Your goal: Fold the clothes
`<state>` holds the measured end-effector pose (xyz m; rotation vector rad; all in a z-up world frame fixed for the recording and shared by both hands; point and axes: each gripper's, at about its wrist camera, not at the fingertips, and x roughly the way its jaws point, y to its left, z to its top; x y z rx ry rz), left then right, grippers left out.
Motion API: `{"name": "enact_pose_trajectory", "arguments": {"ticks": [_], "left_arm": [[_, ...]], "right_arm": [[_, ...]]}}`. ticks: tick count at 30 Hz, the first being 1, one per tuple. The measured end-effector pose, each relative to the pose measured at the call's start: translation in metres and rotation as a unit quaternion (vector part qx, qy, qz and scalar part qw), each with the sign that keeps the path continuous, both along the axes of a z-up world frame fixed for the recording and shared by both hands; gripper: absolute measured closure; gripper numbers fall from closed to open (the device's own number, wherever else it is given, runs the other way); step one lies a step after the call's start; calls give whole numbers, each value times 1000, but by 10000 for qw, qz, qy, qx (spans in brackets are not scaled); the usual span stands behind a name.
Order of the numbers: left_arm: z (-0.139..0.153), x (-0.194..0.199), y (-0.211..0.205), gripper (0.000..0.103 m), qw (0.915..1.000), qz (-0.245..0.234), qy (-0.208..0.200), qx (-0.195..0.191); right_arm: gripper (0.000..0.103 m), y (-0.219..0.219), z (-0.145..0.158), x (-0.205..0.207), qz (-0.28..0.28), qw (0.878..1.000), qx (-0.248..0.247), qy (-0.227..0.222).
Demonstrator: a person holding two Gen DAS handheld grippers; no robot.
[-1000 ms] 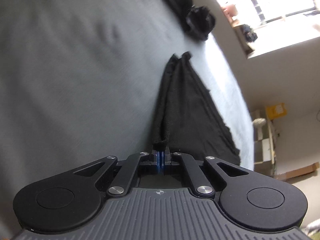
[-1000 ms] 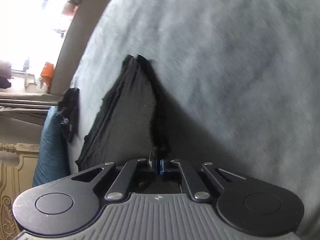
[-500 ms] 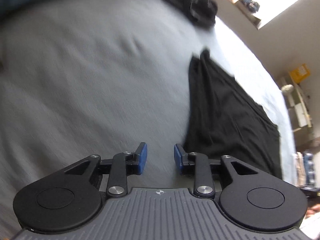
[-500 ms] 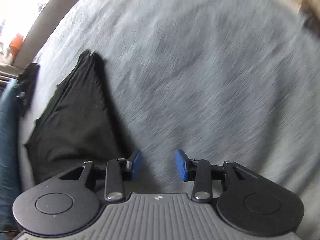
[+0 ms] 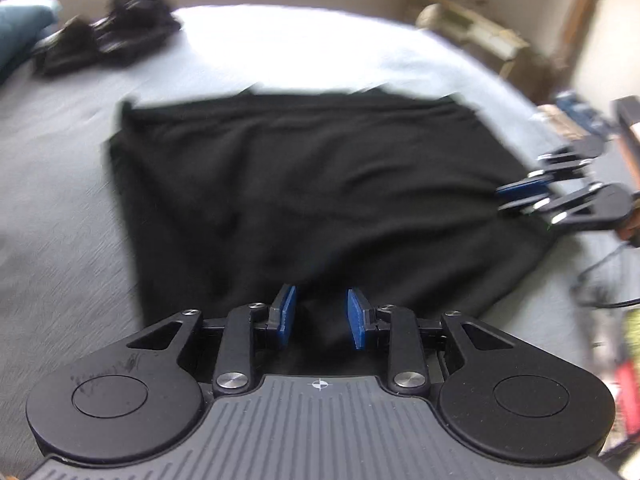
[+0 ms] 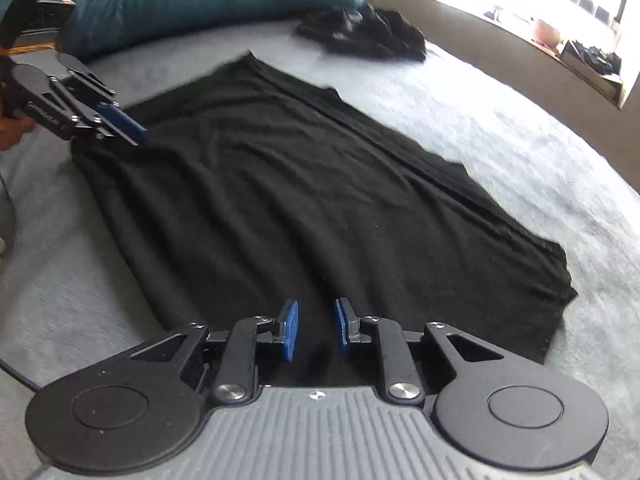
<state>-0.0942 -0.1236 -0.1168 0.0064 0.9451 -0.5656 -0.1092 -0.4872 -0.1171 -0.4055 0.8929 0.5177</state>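
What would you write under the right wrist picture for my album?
Open right gripper hovers over a black cloth spread on a grey bed.

Two tongs (image 5: 322, 317), two black garments (image 6: 304, 184).

Left view motion-blurred: dark clothes pile (image 5: 108, 42) and shelf clutter (image 5: 476, 32) unreadable; black garment (image 5: 320, 200) near edge hidden behind tongs.

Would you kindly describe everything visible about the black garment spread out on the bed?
The black garment is a soft, matte, knit-looking cloth lying flat on the grey bedspread, roughly rectangular, with shallow wrinkles and a long crease running its length. Its edges look slightly uneven. Neither the left gripper nor the right gripper holds it; both are open, at different edges of it.
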Motion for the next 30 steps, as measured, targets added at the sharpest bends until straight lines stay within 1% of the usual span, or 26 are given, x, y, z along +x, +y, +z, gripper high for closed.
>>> {"name": "enact_pose_trajectory", "arguments": {"ticks": [1,2,4,6,7,8,9,10,11,13,16,18,19,21,22,24,25,27,29,30], "left_arm": [[-1,0,12,75,9997,209,103,-105],[0,1,26,75,9985,420,221,-260],[6,-2,46,75,9966,698,257,-348],[13,-2,52,75,9963,782,199,-300],[18,-1,52,75,9963,774,161,-336],[22,0,51,75,9963,766,122,-373],[27,1,50,74,9962,759,84,-410],[31,3,46,74,9966,678,36,-471],[33,6,37,74,9972,495,3,-556],[33,13,14,74,9977,57,-9,-670],[22,24,-27,74,9967,-558,44,-581],[8,30,-46,74,9964,-698,50,-475],[3,34,-43,74,9967,-577,91,-564],[-5,45,-28,75,9953,-177,221,-927],[-8,52,-17,77,9923,72,350,-1189],[-12,64,10,77,9843,618,481,-1580],[-11,69,22,77,9817,846,448,-1645],[-7,78,41,75,9781,1245,289,-1642],[-2,86,54,74,9741,1410,191,-1756],[-1,91,58,74,9740,1466,139,-1723]], "right_arm": [[88,-5,-4,1,-28,10000,-69,-42],[91,-22,-5,3,-262,9996,-58,-30],[91,-59,-1,4,-922,9957,38,5],[91,-89,3,9,-1587,9873,111,31],[91,-100,5,11,-1867,9824,78,21],[91,-107,8,12,-2043,9789,43,-18],[91,-108,12,11,-2088,9779,5,-94],[91,-106,17,10,-2070,9782,39,-174],[91,-99,22,9,-1935,9806,198,-234],[91,-74,27,9,-1471,9871,614,-175],[91,-26,17,14,-699,9926,992,51],[91,-6,8,22,-454,9916,1201,181],[91,-3,4,28,-461,9905,1275,224],[91,-8,-4,39,-740,9875,1365,272],[92,-19,-7,46,-1013,9838,1444,304],[93,-48,-9,57,-1627,9699,1778,340],[93,-62,-9,61,-1900,9626,1901,330],[92,-82,-7,63,-2293,9520,2011,268],[91,-94,-6,62,-2507,9434,2153,270],[91,-97,-5,62,-2549,9401,2246,285]]}}
